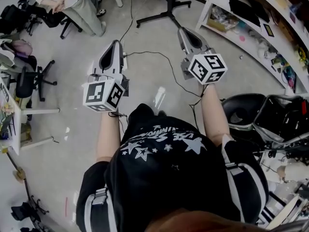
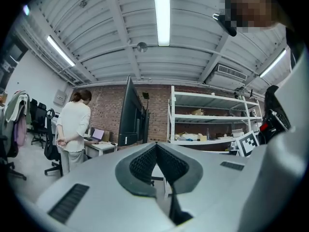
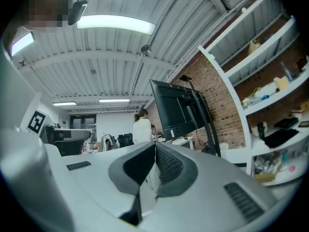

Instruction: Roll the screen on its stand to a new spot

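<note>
The big black screen [image 2: 131, 114] stands on a black wheeled stand, seen almost edge-on in the left gripper view and at an angle, as the screen [image 3: 176, 108], in the right gripper view. In the head view only the stand's base [image 1: 164, 14] shows, on the floor at the top. My left gripper [image 1: 115, 43] and right gripper [image 1: 184, 31] are held out in front of me, both short of the stand and touching nothing. The left gripper [image 2: 155, 145] is shut with nothing in it. The right gripper [image 3: 155, 144] is shut and empty too.
A person in white [image 1: 72, 3] stands at a desk left of the stand. White shelving [image 1: 256, 30] curves along the right. A black cable [image 1: 161, 58] trails over the floor between the grippers. Office chairs [image 1: 29, 79] stand at the left and a black chair [image 1: 246, 111] at my right.
</note>
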`<state>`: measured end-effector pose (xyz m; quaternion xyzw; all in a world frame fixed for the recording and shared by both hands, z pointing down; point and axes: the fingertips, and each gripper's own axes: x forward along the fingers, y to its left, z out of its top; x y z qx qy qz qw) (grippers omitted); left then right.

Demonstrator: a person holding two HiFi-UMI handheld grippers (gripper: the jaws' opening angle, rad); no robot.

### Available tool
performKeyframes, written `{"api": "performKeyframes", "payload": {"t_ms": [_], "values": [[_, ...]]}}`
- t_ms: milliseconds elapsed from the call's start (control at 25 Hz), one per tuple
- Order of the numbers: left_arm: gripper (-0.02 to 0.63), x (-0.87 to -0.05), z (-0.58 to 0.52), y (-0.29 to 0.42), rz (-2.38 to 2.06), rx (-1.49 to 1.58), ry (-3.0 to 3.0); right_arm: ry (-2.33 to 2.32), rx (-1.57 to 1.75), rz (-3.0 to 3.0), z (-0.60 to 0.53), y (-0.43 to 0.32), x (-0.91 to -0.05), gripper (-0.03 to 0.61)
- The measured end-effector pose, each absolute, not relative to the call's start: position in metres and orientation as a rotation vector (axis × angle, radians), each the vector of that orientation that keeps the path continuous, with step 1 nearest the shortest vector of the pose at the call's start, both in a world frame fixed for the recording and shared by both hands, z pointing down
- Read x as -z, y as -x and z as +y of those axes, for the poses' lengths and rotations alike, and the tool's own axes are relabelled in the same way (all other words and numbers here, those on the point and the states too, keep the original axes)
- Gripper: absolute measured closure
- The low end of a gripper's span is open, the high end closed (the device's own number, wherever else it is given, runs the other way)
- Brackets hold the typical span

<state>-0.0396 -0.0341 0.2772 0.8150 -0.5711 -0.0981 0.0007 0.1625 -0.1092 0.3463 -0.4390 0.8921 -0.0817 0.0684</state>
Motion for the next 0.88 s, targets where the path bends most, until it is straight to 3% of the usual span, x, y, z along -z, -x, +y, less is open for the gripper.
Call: {"api": "performKeyframes", "payload": {"t_ms": [480, 880], "values": [[0.603, -0.278, -0.139, 0.042, -1.743, 0.336, -2.567, 1.421, 0.262, 2.666, -0.195, -0.179, -0.353, 0.571], [0.603, -0.278, -0.27, 0.09, -1.682, 0.357, -2.596, 1.511, 0.242, 2.598, -0.319, -0.144, -0.344, 0.571]]}}
